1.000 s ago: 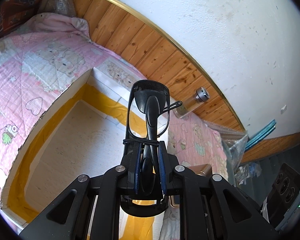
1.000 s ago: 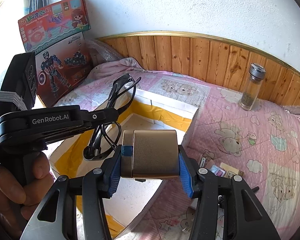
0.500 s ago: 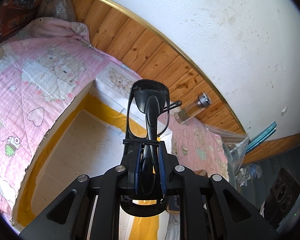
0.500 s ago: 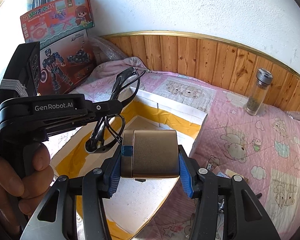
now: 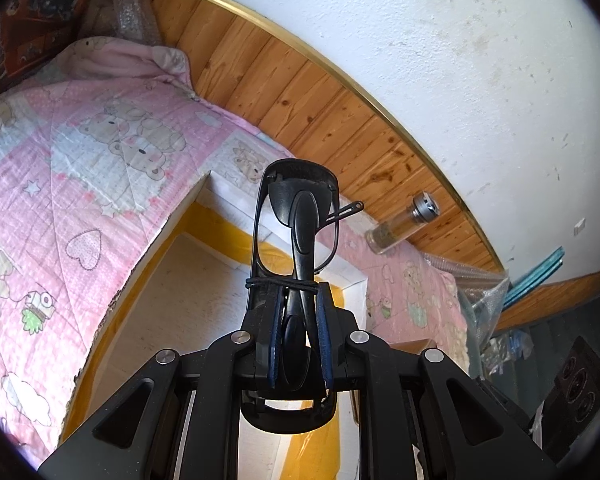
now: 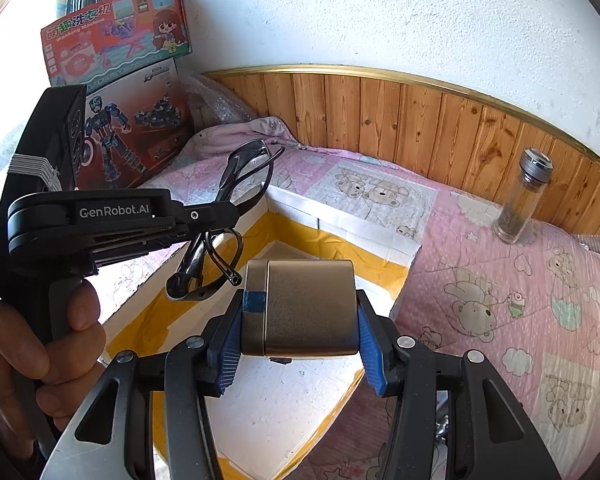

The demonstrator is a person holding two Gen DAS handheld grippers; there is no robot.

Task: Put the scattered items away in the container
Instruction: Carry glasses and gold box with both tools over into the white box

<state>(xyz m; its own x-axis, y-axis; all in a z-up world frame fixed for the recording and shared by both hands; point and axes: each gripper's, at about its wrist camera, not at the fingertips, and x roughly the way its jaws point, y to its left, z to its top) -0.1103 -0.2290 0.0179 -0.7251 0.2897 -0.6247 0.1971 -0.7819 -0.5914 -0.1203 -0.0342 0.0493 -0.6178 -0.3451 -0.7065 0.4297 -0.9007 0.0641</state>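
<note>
Left tool (image 5: 296, 312): clamped on folded black glasses (image 5: 296, 216), above the box.
Right tool (image 6: 300, 320): gripping a bronze case (image 6: 306, 306), over the box's 5 o'clock corner.
Container (image 6: 340, 232): open white foam box on the bed, floor bare.
Risk: both tools share one opening; lowering together could knock them, or the glasses' loose arm could snag the wall.
Room: widest toward 12 o'clock; the jar (image 6: 524, 196) at 2 o'clock stands well apart.

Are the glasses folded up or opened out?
Folded. In the left wrist view, the glasses have their arms lying across the lenses, pinched between the left gripper's fingers.
</note>
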